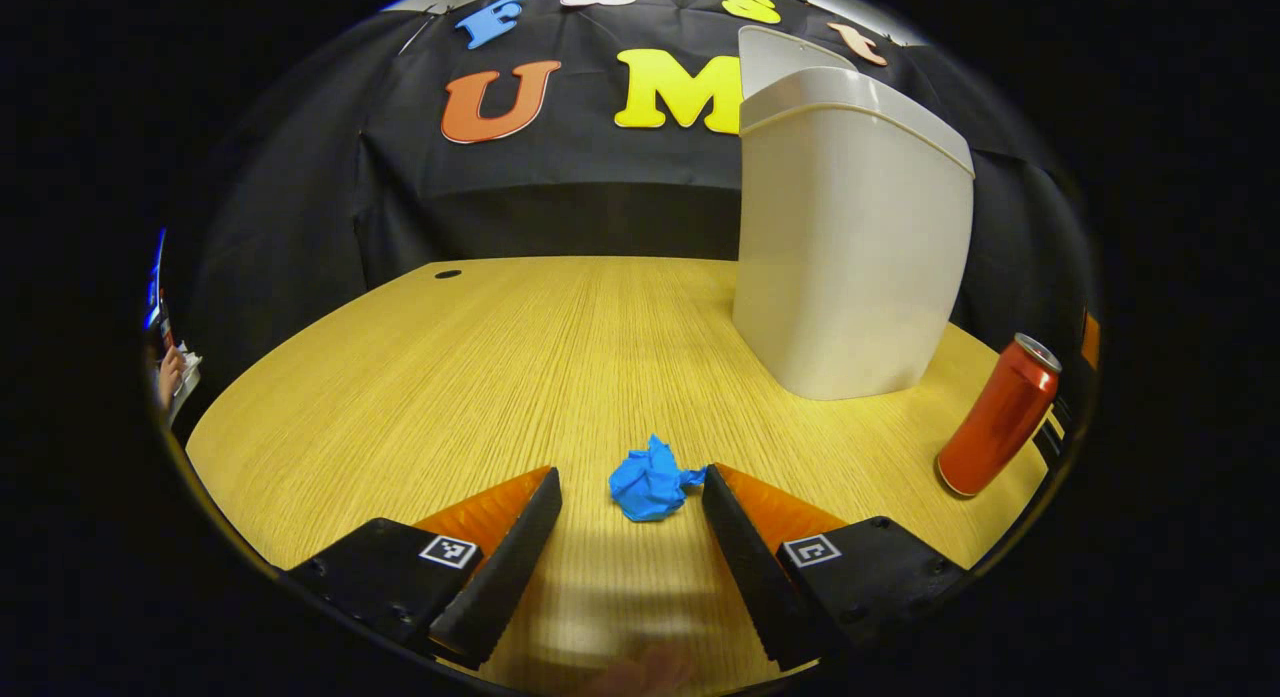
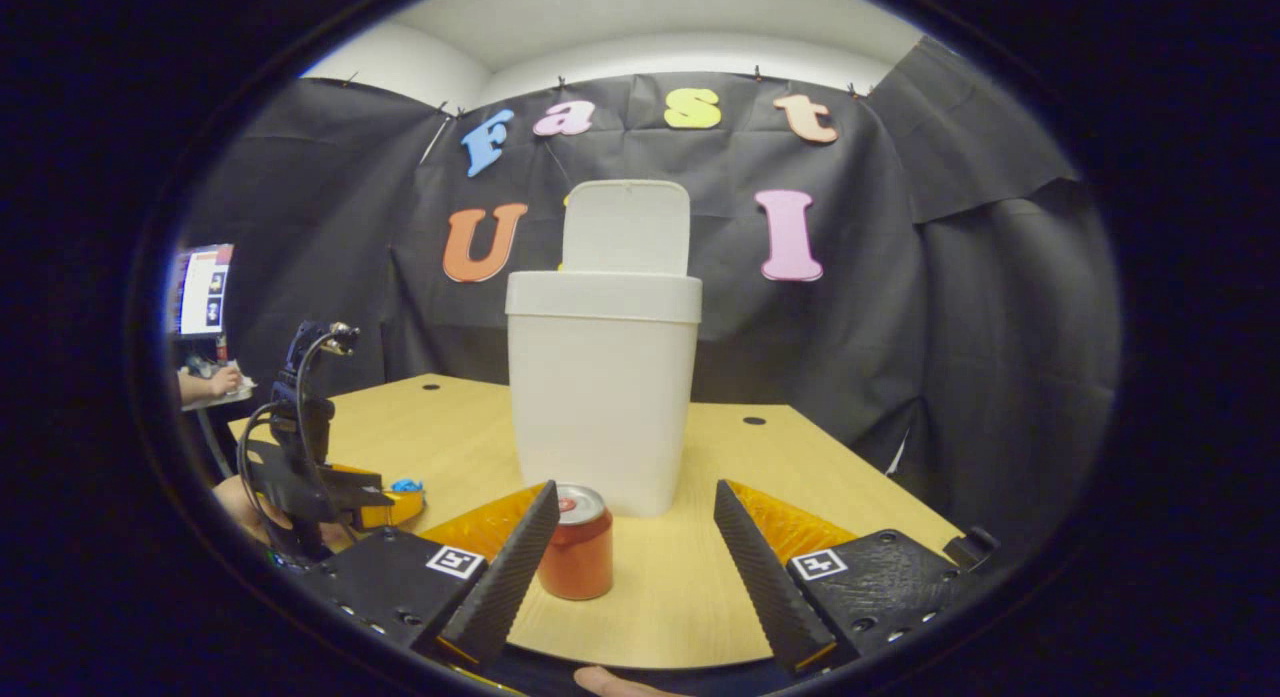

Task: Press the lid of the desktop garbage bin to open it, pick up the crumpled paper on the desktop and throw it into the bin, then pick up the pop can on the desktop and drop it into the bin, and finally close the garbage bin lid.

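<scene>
On the tabletop, the white desktop garbage bin stands with its lid already tipped up behind the rim, so the opening step looks done. In front of the bin, on the bare wood, lies the blue crumpled paper, not yet lifted: the left gripper sits low over the tabletop with its jaws spread wide, and the paper rests just ahead of the gap between them, its edge close to or perhaps touching one jaw, though neither presses on it. The likely step in hand is closing on the paper. The red pop can stands upright near the bin's base, on the side away from the paper. In the right gripper view the right gripper has its jaws spread too, holding nothing, with the pop can just ahead and toward one jaw and the bin directly behind it. Still to do: paper into the bin, can into the bin, lid shut. The tabletop is pale wood-grain laminate with small dark cable holes beyond the bin; black cloth hangs behind and beside the bin as the booth wall, with a white wall and ceiling above it.
</scene>
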A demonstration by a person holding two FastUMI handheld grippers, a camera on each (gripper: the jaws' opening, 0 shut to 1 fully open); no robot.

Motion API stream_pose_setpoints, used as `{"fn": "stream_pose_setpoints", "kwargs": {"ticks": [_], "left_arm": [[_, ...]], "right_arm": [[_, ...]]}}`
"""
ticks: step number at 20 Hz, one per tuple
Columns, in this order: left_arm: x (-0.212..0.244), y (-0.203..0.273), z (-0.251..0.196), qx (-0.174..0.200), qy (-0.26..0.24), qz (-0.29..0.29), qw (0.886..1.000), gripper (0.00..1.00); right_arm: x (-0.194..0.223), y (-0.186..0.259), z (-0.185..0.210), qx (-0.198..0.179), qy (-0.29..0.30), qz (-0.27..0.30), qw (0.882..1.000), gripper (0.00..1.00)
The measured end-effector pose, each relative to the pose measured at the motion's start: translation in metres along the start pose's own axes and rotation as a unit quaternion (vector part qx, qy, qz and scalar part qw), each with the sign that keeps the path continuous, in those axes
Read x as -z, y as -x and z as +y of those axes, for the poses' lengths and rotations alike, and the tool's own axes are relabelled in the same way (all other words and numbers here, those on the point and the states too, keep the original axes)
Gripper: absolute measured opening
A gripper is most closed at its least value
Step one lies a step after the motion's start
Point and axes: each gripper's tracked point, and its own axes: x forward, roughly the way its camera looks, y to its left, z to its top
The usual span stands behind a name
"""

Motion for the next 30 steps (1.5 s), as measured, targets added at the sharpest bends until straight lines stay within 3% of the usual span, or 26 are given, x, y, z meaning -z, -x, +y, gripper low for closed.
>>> {"fn": "stream_pose_setpoints", "kwargs": {"ticks": [4, 9, 14, 18, 20, 21, 23, 26, 28, 30], "left_arm": [[0.002, -0.002, -0.003, -0.003, -0.030, 0.002, 1.000, 0.93], [-0.002, -0.004, 0.002, -0.003, -0.024, -0.003, 1.000, 0.85], [-0.006, -0.008, 0.005, -0.007, -0.006, -0.018, 1.000, 0.54], [-0.010, -0.008, 0.005, -0.009, -0.006, -0.028, 1.000, 0.45], [-0.014, -0.004, 0.004, -0.007, -0.009, -0.037, 0.999, 0.43], [-0.014, -0.003, 0.005, -0.008, -0.011, -0.038, 0.999, 0.48], [-0.018, 0.004, 0.004, -0.004, -0.001, -0.043, 0.999, 0.43], [-0.038, 0.020, 0.007, -0.010, -0.005, -0.071, 0.997, 0.43], [-0.047, 0.035, 0.006, -0.017, -0.011, -0.090, 0.996, 0.43], [-0.053, 0.046, 0.004, -0.021, -0.009, -0.100, 0.995, 0.43]], "right_arm": [[0.015, -0.004, 0.007, -0.002, 0.013, 0.021, 1.000, 0.95], [0.023, -0.004, 0.013, -0.011, 0.022, 0.030, 0.999, 0.95], [0.033, -0.005, 0.014, -0.011, 0.021, 0.039, 0.999, 0.95], [0.047, -0.011, 0.023, -0.015, 0.030, 0.052, 0.998, 0.95], [0.052, -0.016, 0.026, -0.013, 0.033, 0.057, 0.998, 0.95], [0.054, -0.018, 0.028, -0.014, 0.031, 0.059, 0.998, 0.93], [0.056, -0.023, 0.033, -0.016, 0.024, 0.064, 0.998, 0.99], [0.057, -0.028, 0.037, -0.015, 0.016, 0.063, 0.998, 0.95], [0.057, -0.030, 0.036, -0.007, 0.008, 0.060, 0.998, 0.99], [0.059, -0.032, 0.038, -0.007, -0.005, 0.058, 0.998, 0.93]]}}
